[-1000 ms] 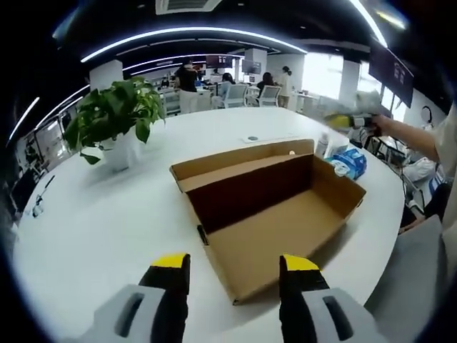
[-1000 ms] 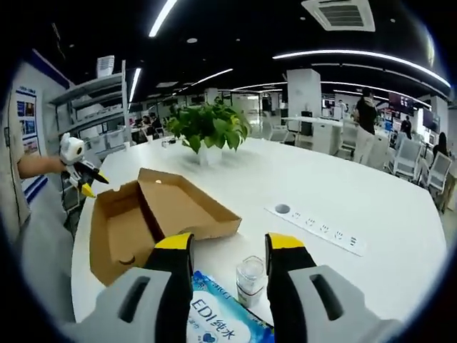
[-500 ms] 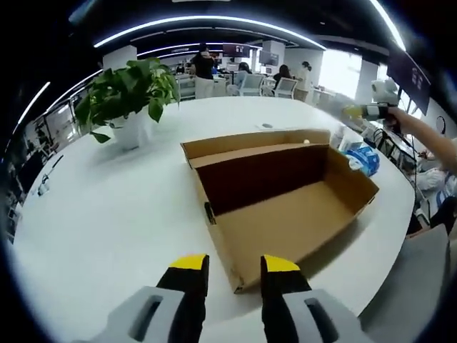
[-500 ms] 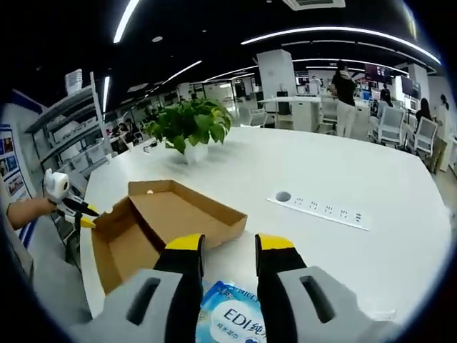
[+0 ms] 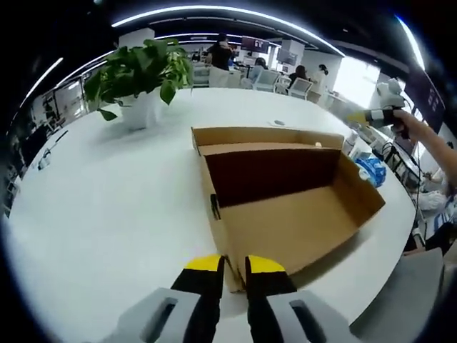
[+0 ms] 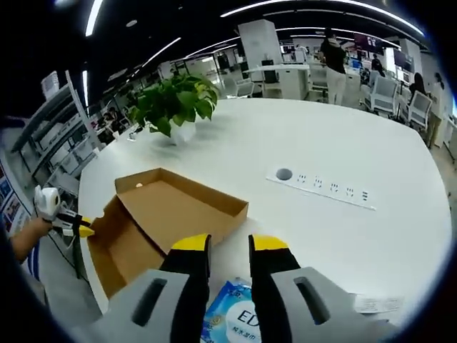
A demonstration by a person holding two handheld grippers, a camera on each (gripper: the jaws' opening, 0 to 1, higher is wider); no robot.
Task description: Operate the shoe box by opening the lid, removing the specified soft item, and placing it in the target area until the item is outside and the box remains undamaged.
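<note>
Right under the right gripper (image 6: pixel 228 246): blue wipes pack (image 6: pixel 230 323), outside the box, jaws narrow, gripping nothing visible.
Left gripper (image 5: pixel 233 263): narrow too, at the shoe box (image 5: pixel 285 207) corner.
Nearer tongs: right, easily.

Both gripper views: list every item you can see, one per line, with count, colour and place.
Shoe box: one, brown cardboard, open and empty, on the table near its edge.
Wipes pack: one, blue and white, on the table beside the box, below the right claw.
Potted plant: one, green in a white pot, further along the table.
Socket strip: one, white, set into the table.
Table: one, white, round-edged.
Office chairs: several, pale, background.
Left claw: yellow-tipped, almost shut at the box's near corner.
Right claw: yellow-tipped, narrow gap, above the pack.
</note>
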